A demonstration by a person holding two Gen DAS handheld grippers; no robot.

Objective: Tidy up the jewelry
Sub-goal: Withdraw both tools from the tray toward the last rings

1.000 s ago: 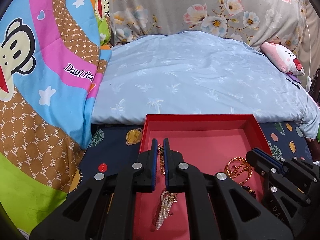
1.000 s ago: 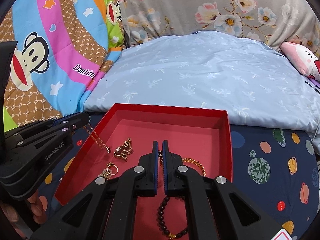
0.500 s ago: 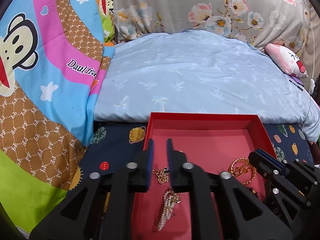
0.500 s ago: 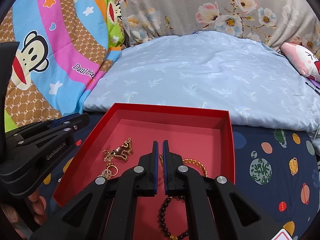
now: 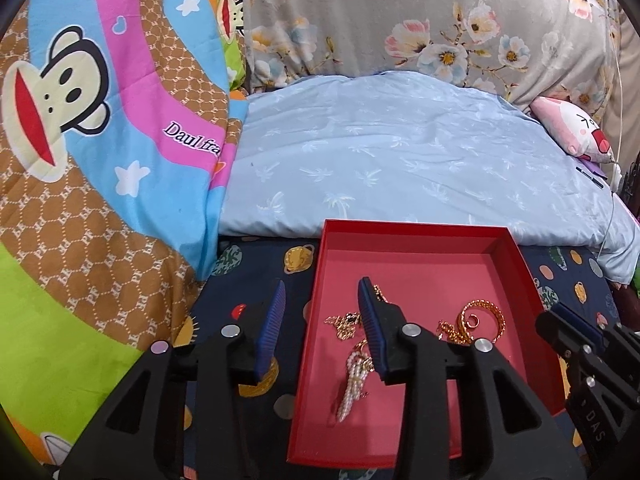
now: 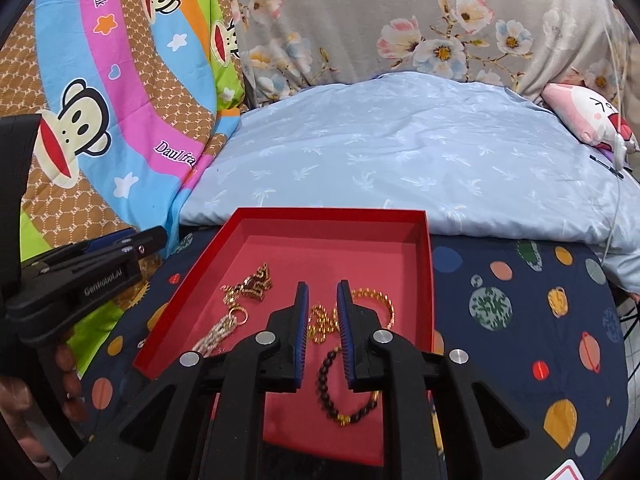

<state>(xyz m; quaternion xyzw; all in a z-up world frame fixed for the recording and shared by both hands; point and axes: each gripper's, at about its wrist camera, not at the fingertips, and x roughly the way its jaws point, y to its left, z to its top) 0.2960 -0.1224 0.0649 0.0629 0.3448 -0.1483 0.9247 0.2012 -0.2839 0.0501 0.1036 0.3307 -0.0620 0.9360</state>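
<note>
A red tray [image 5: 416, 229] [image 6: 328, 213] lies on the dark planet-print sheet. In it lie a gold pendant necklace [image 5: 344, 322] [image 6: 250, 286], a pearl bracelet [image 5: 352, 388] [image 6: 214, 334], a gold chain bracelet [image 5: 476, 318] [image 6: 374, 300] and a dark bead bracelet [image 6: 348, 400]. My left gripper [image 5: 322, 294] is open and empty, straddling the tray's left wall above the necklace. My right gripper [image 6: 322, 294] is open and empty just above the gold chain. It also shows at the right edge of the left wrist view [image 5: 568, 324].
A light blue pillow [image 5: 400, 168] lies just behind the tray. A bright monkey-print quilt [image 5: 100, 160] rises on the left. A pink plush toy [image 5: 572, 130] and a white cable lie at the far right. A floral cloth [image 6: 420, 20] hangs behind.
My left gripper opened and dropped the gold pendant necklace into the tray, then drew left and back. My right gripper opened over the gold chain.
</note>
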